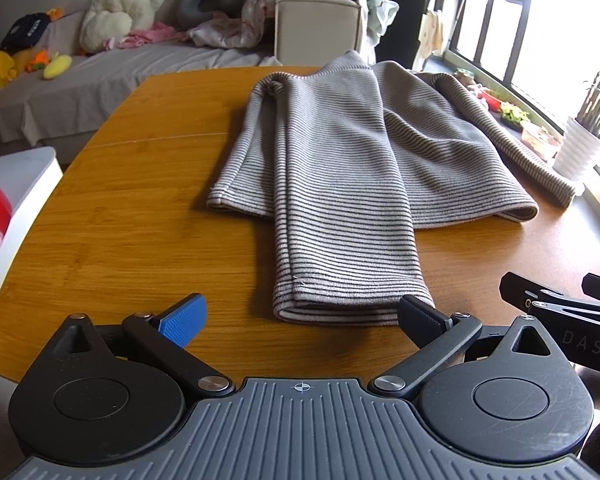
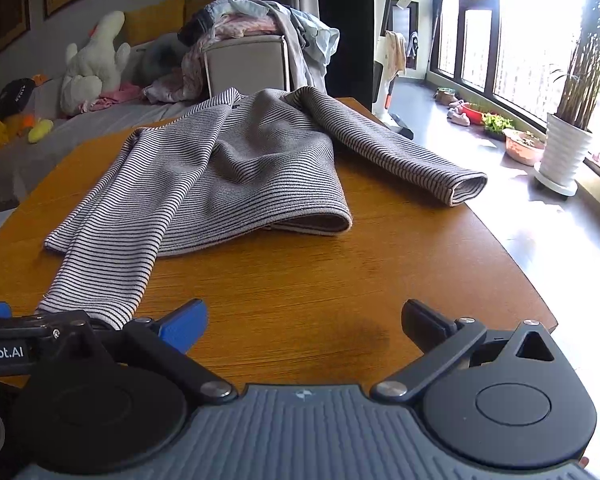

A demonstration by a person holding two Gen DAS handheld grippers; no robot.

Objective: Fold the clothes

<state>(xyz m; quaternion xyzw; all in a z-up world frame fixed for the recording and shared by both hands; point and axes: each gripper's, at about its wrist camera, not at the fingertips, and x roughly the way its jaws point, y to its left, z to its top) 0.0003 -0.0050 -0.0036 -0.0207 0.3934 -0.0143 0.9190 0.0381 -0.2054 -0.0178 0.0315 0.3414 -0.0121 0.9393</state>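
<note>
Striped sweater (image 1: 340, 152) flat on table (image 1: 140, 208), sleeve (image 1: 340, 272) lengthwise twd cams.

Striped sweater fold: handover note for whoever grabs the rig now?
Left gripper: jaws open, empty, at the cuff of the near sleeve.
Right gripper: jaws open, empty, over bare wooden table.
Striped sweater lies flat on the table. Near sleeve is folded across the body, its cuff toward the grippers.
Left: far sleeve lies out toward the window side, unfolded; fold it in, then fold the body.
</note>
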